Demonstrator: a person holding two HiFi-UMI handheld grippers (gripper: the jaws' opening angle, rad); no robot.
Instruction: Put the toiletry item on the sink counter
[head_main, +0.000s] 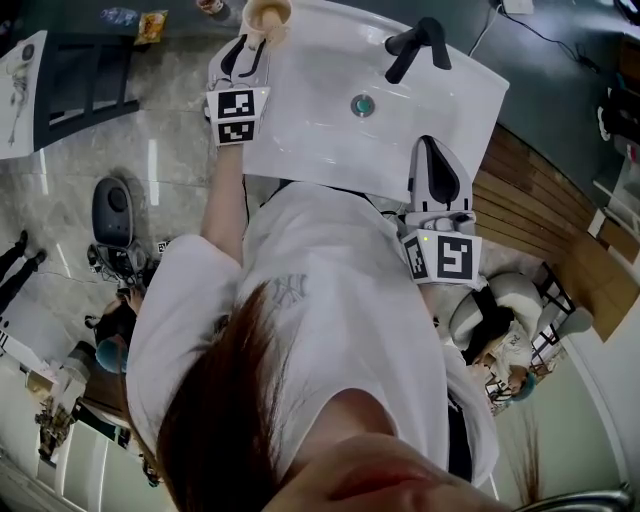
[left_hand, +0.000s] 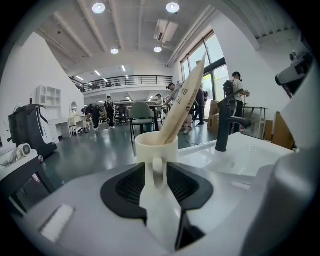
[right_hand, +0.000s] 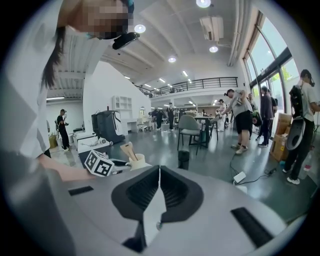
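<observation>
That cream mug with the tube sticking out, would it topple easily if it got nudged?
Probably a little top-heavy: the tube leans far above the mug, so a sideways push might tip it. It looks hard and smooth, likely stiff but slippery. It stands near a corner of the sink, so a slide could drop it.

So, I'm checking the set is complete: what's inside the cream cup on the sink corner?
A tan tube leans in the cup, its top well above the rim. The cup's wall hides the tube's lower end and anything else at the bottom.
</observation>
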